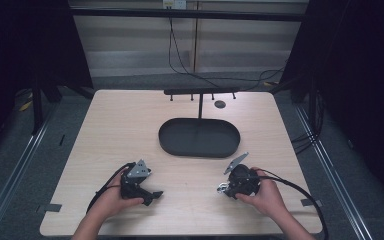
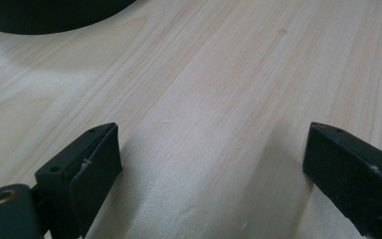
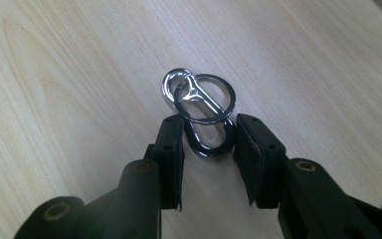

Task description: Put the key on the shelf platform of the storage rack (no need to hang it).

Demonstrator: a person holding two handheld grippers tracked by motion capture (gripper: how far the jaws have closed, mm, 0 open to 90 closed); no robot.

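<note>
Right tongs (image 3: 209, 137) straddle unmarked chrome carabiner (image 3: 199, 112); ring attached.

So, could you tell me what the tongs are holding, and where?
Right tongs straddle the carabiner's lower loop without a clear grip; left tongs hold nothing.

A dark oval tray (image 1: 180, 145) sits mid-table (image 1: 120, 120) — behind it, a black peg rack (image 1: 200, 92).

We find no text, label, brand, number or sign that we can read on anything here.
</note>
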